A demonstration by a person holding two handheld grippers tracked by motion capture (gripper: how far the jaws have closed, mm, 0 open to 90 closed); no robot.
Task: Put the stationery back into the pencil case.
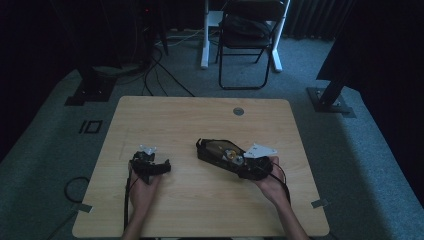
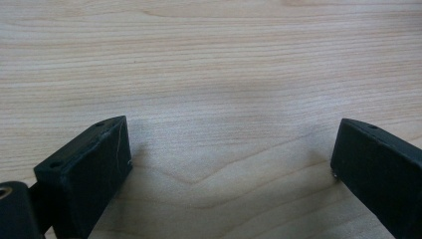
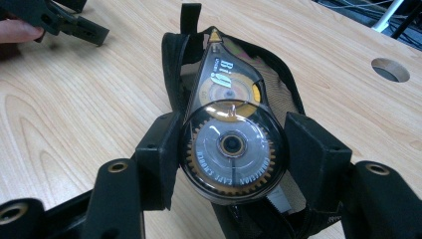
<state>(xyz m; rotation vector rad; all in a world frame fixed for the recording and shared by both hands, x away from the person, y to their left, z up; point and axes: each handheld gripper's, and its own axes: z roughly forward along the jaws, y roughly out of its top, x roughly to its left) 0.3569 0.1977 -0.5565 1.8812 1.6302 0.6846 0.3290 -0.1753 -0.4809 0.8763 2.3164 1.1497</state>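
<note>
The left tool (image 1: 150, 165) rests low over bare tabletop (image 1: 210, 200) with its jaws spread wide and nothing between them. To its right, the right tool (image 1: 239, 161) grips one correction-tape dispenser (image 3: 231, 132) by its round end, jaws closed on its sides. The dispenser's long axis runs straight away from that tool, tip pointing up and left across the tabletop, lying on one black mesh pouch (image 3: 174, 55). The right hand (image 1: 272, 182) is much the nearer. Two tools, one dispenser, one pouch.

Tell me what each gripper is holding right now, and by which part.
The right gripper clamps the correction tape dispenser across its round, geared end, over a black mesh pouch. The left gripper is open over the table, holding nothing.
</note>
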